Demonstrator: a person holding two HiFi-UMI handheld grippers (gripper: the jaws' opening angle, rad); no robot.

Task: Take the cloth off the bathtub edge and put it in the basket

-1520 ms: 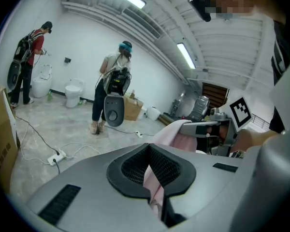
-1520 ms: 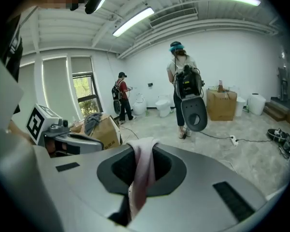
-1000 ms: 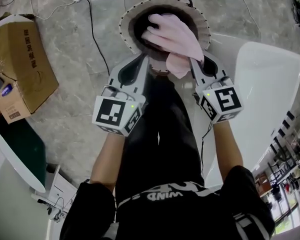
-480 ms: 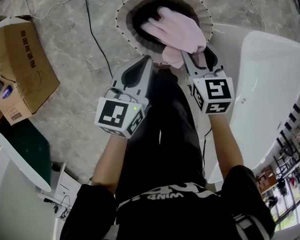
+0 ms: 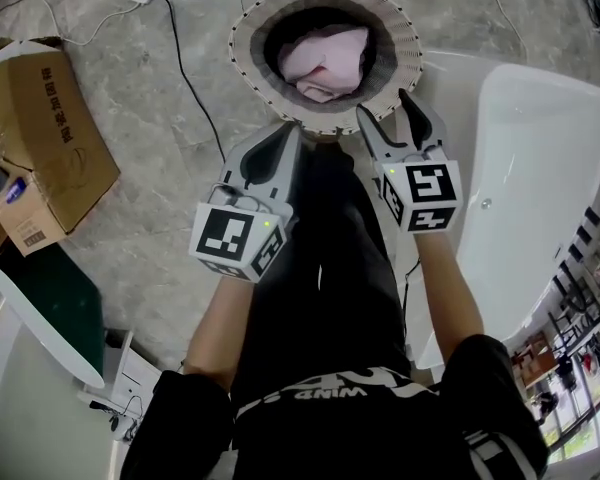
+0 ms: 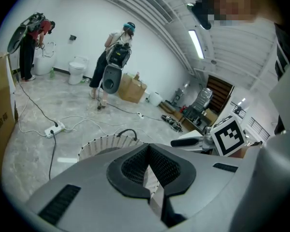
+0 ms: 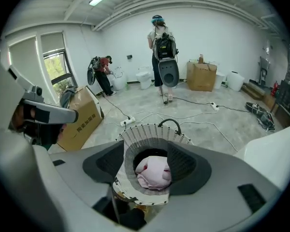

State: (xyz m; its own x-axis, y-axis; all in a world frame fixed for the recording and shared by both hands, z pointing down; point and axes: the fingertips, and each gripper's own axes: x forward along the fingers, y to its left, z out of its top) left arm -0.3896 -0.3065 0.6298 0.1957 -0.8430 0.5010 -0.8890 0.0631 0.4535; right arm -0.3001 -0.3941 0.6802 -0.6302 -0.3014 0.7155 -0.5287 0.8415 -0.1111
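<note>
Upper centre: soft, crumpled pink cloth (image 5: 325,60) lies inside round, perforated white basket (image 5: 247,53). Right gripper (image 5: 385,108), jaws opening wide, holds nothing; left gripper (image 5: 293,133), jaws pressed together, empty.

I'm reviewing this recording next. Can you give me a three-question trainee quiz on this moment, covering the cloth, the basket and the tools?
1. Multiple choice: where is the crumpled pink cloth?
A) draped on the white bathtub's edge
B) inside the round white perforated basket
C) on the grey floor
2. True or false: the left tool has its jaws together, holding nothing.
3. Fill in: the brown cardboard box sits on the person's ___ side.
Key: 1 B; 2 true; 3 left.
</note>
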